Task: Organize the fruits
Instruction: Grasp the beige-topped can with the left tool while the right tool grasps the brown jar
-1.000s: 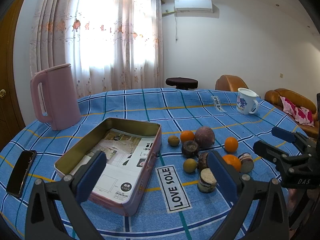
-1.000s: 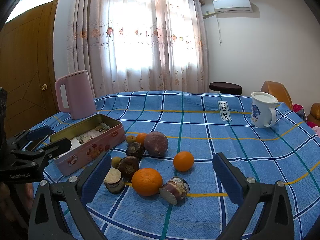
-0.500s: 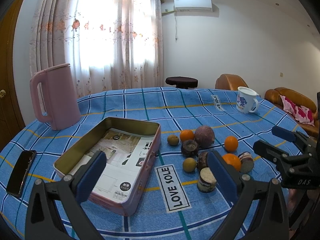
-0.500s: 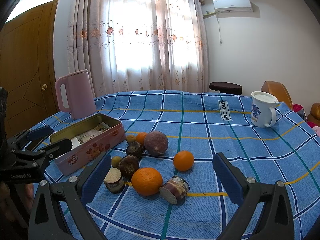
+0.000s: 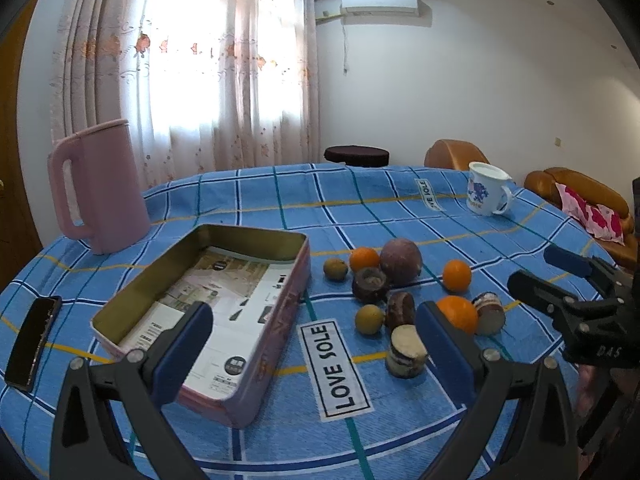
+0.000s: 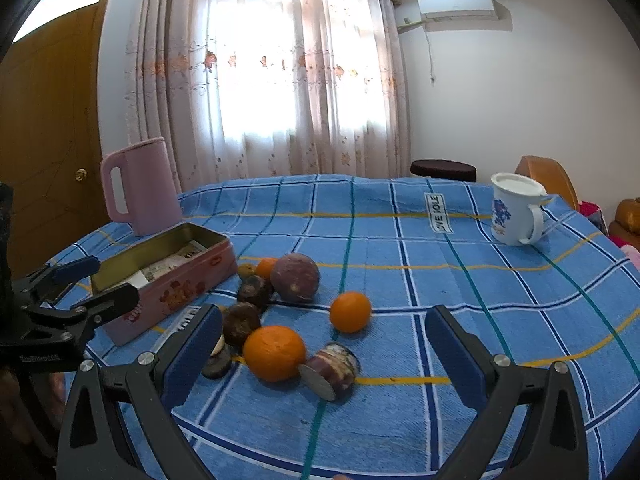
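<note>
Left gripper (image 5: 314, 330): spread, empty | right gripper (image 6: 324, 332): spread, empty | fruits (image 6: 296, 282): clustered on tabletop (image 6: 400, 248) beside open tin (image 5: 240, 240) (paper-lined) | pitcher (image 5: 100, 184), mug (image 6: 514, 210): farther back

Home living room, by what I see around me: sheer floral curtains (image 6: 256, 80) over a bright window, white wall-mounted air conditioner (image 5: 380, 0), tan leather sofa (image 5: 576, 188) with pink cushion (image 5: 592, 212), wooden door (image 6: 52, 128), blue checked tablecloth (image 6: 400, 252).
</note>
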A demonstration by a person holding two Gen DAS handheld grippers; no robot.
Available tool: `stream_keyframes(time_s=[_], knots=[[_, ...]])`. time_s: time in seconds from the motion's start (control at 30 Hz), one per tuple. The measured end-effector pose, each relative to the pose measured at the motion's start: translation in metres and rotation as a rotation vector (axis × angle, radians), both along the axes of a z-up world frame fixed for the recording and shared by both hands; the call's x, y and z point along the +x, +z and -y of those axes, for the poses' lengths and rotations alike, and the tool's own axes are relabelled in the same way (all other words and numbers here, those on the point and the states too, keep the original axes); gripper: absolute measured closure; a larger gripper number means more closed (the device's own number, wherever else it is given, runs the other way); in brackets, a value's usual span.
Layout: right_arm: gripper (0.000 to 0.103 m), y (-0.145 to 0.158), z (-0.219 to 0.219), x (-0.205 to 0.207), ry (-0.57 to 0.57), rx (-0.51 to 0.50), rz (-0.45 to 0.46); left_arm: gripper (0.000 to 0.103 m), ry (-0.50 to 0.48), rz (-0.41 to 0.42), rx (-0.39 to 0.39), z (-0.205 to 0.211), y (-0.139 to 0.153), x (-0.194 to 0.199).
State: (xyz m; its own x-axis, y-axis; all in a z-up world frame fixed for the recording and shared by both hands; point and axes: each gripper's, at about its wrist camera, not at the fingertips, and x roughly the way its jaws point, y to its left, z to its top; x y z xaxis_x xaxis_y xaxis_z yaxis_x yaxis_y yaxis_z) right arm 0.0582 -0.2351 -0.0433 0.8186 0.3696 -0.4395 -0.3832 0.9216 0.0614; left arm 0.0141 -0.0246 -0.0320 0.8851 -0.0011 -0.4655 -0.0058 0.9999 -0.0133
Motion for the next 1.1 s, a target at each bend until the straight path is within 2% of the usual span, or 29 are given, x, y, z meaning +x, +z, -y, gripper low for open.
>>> stream_keyframes(time_s=[0.23,0.37,0.47,0.5,0.63,0.73,0.8,0.9,0.93,1.0,1.1], knots=[[0.002,-0.011,0.006,0.006,0.021,-0.046,-0.039,0.000,-0.073,-0.043,-0.012,0.018,-0.013,0.006],[0.013,-0.017,0.002,0.009,0.058,-0.080,-0.075,0.003,-0.123,-0.083,-0.024,0.029,-0.020,0.012],[0.037,-0.023,-0.001,0.016,0.082,-0.116,-0.120,0.013,-0.169,-0.124,-0.032,0.036,-0.023,0.019],[0.039,-0.024,-0.002,0.018,0.090,-0.123,-0.132,0.018,-0.189,-0.138,-0.037,0.039,-0.024,0.023],[0.042,-0.030,-0.006,0.025,0.124,-0.151,-0.175,0.028,-0.237,-0.188,-0.042,0.048,-0.030,0.032],[0.049,-0.033,-0.005,0.030,0.146,-0.144,-0.197,0.034,-0.266,-0.234,-0.030,0.056,-0.036,0.042],[0.052,-0.034,-0.003,0.033,0.164,-0.122,-0.217,0.045,-0.267,-0.257,-0.041,0.055,-0.038,0.047],[0.058,-0.035,0.002,0.038,0.207,-0.072,-0.251,0.049,-0.272,-0.270,-0.055,0.054,-0.041,0.052],[0.058,-0.035,0.002,0.039,0.209,-0.066,-0.255,0.051,-0.277,-0.274,-0.069,0.052,-0.041,0.051],[0.059,-0.035,0.001,0.038,0.218,-0.069,-0.250,0.065,-0.283,-0.279,-0.083,0.050,-0.042,0.050],[0.059,-0.033,-0.001,0.031,0.209,-0.089,-0.215,0.067,-0.286,-0.271,-0.094,0.047,-0.041,0.049]])
